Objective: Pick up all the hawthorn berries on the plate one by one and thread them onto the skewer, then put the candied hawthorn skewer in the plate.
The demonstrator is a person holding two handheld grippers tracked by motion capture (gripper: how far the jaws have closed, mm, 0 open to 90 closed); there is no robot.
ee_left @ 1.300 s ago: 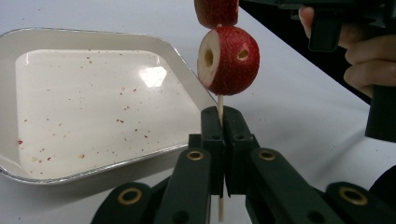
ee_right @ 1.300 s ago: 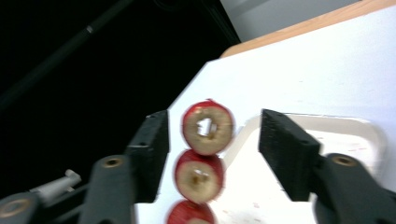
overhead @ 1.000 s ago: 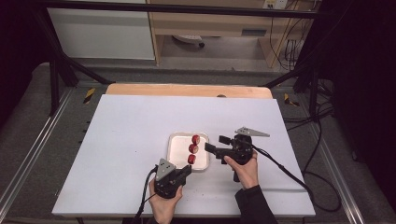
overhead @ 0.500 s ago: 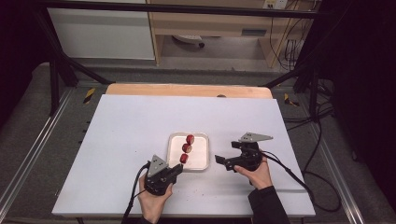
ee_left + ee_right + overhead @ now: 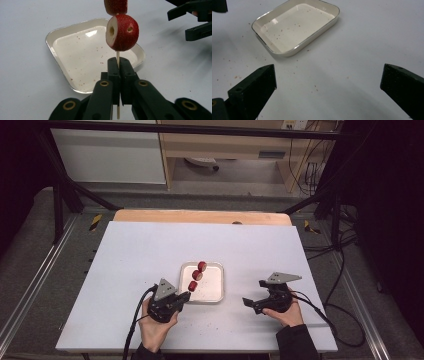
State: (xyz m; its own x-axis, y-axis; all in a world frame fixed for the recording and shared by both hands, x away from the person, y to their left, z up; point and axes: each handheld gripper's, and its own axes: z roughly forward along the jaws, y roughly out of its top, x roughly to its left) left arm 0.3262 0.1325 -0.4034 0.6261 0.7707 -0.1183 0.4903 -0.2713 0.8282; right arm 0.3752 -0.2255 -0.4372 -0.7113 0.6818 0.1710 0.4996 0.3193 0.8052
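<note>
Left gripper view: your left gripper (image 5: 117, 65) pinches the thin wooden stick (image 5: 117, 55) of soft red fruit slices (image 5: 122, 32) mid-frame. Hold the stiff stick, not the squashy fruit. Your right gripper (image 5: 256, 299) is wide apart, empty.

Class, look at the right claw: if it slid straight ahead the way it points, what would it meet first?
Probably the metal tray: the open right claw points across bare table toward it. Its height above the table is unclear.

Right gripper (image 5: 252, 293) drawn back from the tray (image 5: 214, 292) toward the table's (image 5: 125, 255) right edge, jaws just opened wide, nothing between them. Left gripper (image 5: 186, 295) raised slightly, skewer (image 5: 117, 57) lifted with it.
</note>
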